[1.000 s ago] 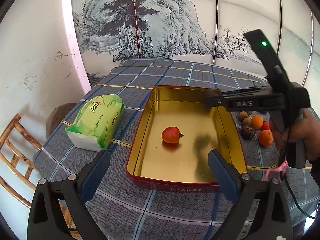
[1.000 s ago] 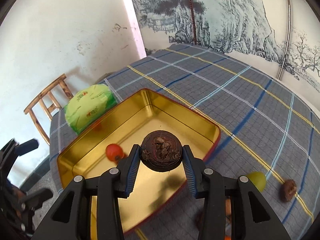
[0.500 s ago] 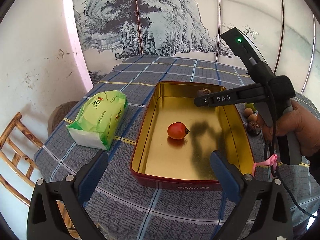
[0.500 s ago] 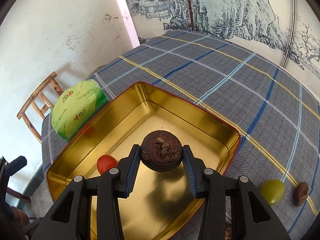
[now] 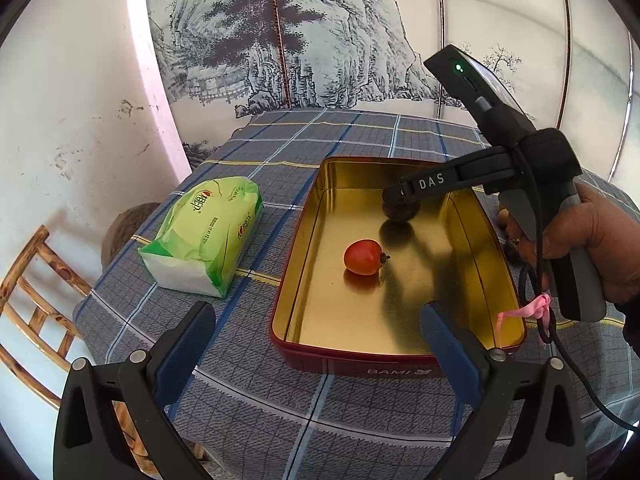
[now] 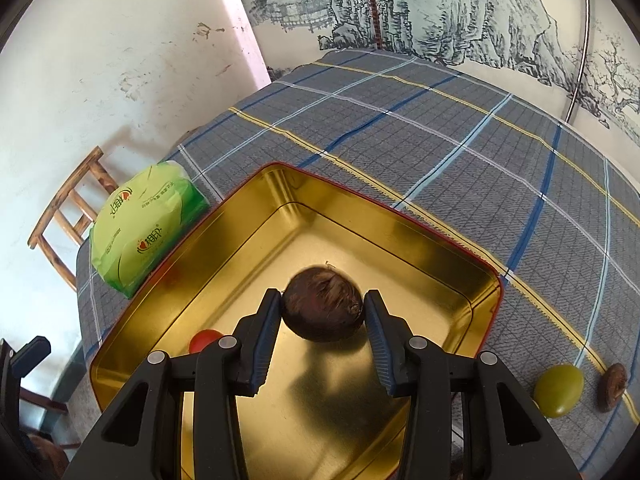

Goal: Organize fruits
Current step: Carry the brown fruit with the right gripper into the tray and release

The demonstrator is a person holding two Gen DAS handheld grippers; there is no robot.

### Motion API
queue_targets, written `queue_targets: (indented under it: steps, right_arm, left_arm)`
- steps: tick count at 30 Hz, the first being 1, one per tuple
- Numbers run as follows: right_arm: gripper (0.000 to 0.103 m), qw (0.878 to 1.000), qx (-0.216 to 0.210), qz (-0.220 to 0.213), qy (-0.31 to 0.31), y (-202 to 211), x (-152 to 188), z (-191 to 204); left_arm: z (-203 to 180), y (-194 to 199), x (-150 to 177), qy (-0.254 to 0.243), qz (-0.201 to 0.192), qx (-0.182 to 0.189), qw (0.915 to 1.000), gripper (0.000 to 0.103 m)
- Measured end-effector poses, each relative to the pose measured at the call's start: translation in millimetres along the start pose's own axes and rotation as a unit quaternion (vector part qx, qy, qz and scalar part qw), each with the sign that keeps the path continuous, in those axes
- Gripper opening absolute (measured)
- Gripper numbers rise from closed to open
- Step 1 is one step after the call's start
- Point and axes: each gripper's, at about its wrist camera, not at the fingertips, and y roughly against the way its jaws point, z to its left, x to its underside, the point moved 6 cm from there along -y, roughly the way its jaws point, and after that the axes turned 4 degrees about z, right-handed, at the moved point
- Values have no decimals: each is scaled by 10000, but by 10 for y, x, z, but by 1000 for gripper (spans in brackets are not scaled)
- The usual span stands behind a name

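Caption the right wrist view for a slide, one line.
Right gripper holds a dark brown round fruit over the gold tin, a red fruit already inside.

Dark fruit pinched over the gold tin

Between your right gripper's fingers (image 6: 269,330) sits a round, dark brown, rough-skinned fruit (image 6: 323,307), both pads touching its sides, above the floor of the gold tin (image 6: 400,236). A small red tomato-like fruit (image 5: 362,257) lies on the tin floor, just left of those fingers. Right of them, on the cloth, lie a green fruit (image 6: 558,390) and a brown one (image 6: 612,381).
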Motion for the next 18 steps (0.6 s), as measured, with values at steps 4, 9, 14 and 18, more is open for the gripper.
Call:
queue_targets:
  steps: [4, 9, 14, 18]
  right_arm:
    - [44, 10000, -22, -50, -5, 7, -37, 30]
    - [44, 9999, -70, -120, -6, 28, -38, 71]
    - [44, 9995, -178, -243, -52, 105, -17, 102]
    - [44, 9988, -276, -403, -63, 235, 44, 140]
  left_arm:
    - [-8, -7, 11, 10, 14, -8, 10000, 101]
    - [-1, -26, 13, -12, 23, -52, 10000, 102]
    - [10, -32, 20, -31, 35, -80, 10000, 102]
    - [9, -41, 16, -75, 41, -108, 9999, 102]
